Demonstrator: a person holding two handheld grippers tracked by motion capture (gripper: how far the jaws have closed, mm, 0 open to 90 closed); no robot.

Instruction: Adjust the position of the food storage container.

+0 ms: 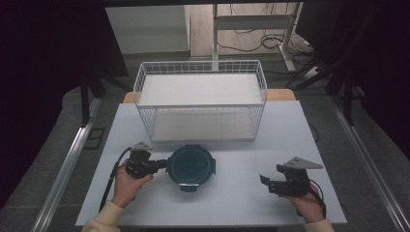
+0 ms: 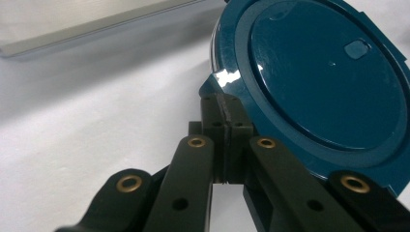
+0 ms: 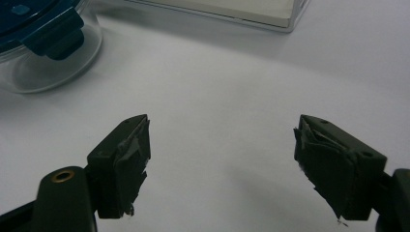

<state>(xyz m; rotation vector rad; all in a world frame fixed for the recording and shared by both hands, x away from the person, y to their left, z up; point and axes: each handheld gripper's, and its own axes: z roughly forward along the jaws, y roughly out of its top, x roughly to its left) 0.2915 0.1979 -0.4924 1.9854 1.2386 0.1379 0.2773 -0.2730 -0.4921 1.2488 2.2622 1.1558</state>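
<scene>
A round glass container [image 3: 48, 63] with a dark teal clip-on lid [image 1: 191, 164] stands on the white table in front of a wire basket. My left gripper [image 1: 164, 166] lies at the lid's left edge. In the left gripper view its jaws are pressed together, and the left gripper [image 2: 225, 104] pinches the lid's side latch [image 2: 218, 82] at the rim of the lid [image 2: 329, 72]. My right gripper [image 1: 263, 180] rests to the right of the container, apart from it. The right gripper [image 3: 222, 154] is wide open over bare table, with nothing between its worn pads [image 3: 130, 159].
A white wire basket [image 1: 200, 62] with two white shelves stands at the back of the table [image 1: 241, 203]. Its base edge [image 3: 232, 17] lies beyond the right gripper. Another latch of the lid [image 3: 55, 34] faces that gripper. A desk frame and cables are on the floor behind.
</scene>
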